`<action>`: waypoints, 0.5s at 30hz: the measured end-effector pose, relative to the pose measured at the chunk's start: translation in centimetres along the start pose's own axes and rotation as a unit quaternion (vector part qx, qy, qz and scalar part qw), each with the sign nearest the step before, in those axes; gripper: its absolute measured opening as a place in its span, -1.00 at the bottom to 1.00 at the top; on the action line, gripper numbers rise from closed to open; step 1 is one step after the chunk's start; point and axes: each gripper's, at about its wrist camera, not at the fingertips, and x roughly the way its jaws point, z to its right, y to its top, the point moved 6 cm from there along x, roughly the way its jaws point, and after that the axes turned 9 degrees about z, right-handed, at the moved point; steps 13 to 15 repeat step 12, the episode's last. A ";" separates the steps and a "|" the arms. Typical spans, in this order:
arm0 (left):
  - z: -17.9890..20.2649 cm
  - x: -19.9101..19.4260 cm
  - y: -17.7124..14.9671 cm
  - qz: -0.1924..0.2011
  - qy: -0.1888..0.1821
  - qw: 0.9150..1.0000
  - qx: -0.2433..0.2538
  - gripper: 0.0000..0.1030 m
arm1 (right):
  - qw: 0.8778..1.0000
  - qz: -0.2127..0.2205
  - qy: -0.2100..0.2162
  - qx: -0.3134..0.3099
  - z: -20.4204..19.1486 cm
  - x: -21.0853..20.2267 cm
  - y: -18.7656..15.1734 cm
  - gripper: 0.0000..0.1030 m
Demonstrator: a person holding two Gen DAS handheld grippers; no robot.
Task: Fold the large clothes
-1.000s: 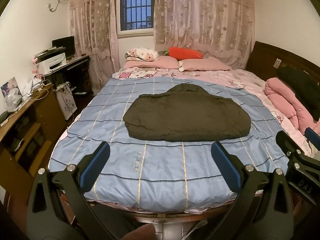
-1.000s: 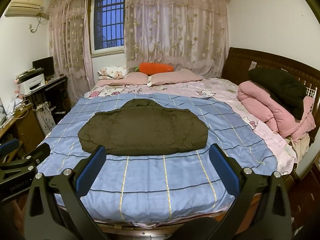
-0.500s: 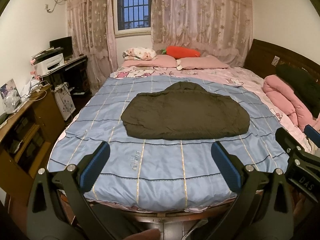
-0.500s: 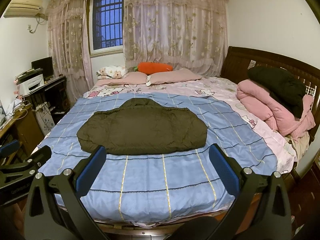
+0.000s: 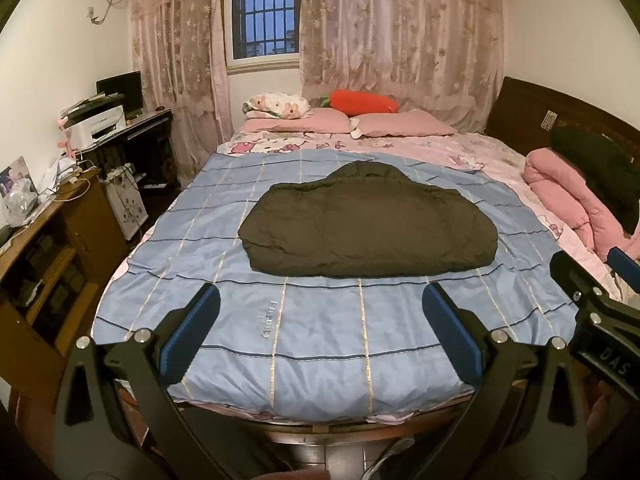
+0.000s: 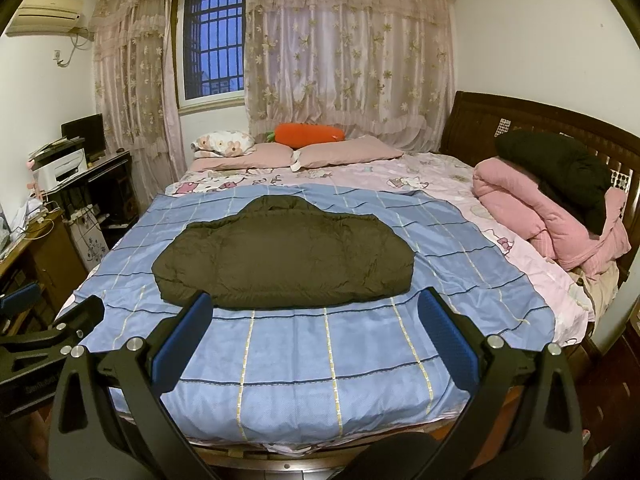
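I see the bed [image 5: 500,160] filling most of both views, with a pink cartoon-print sheet on it. Over the sheet lies a blue checked cover [image 5: 320,340] that reaches down to the near edge of the bed. In the middle of this cover rests the dark olive padded jacket [image 5: 368,228], the thing I must fold. It lies flat in a wide, rounded heap, with its hood or collar part pointing to the far side, toward the pillows. Nothing touches it.

On the right side of the bed, against the dark wooden headboard [image 6: 520,120], there is a rolled pink quilt [image 6: 552,220] with a black garment [image 6: 560,168] lying on top of it. At the far end I see two pink pillows [image 5: 352,124], a flowered pillow [image 5: 276,106] and an orange carrot-shaped cushion [image 5: 366,102] behind them. On the left stands a wooden cabinet [image 5: 60,248], and further back a white printer [image 5: 96,126] on a dark desk.

My left gripper [image 5: 320,334] hangs over the near edge of the bed, short of the jacket; its blue-padded fingers [image 5: 192,332] are spread wide and hold nothing. My right gripper [image 6: 316,336] is also spread wide and empty, and the tip of its left finger appears just in front of the jacket's near edge. Whether it touches the cloth I cannot tell.
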 end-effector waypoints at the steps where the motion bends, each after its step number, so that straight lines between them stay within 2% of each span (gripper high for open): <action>1: 0.0 0.0 -0.1 -0.001 0.001 1.000 -0.001 0.96 | 1.000 -0.001 0.000 0.000 0.0 0.0 -0.1 0.97; 15: 0.4 0.3 -0.7 -0.013 -0.018 1.000 0.004 0.96 | 1.000 -0.001 -0.001 0.001 0.0 0.1 -0.2 0.97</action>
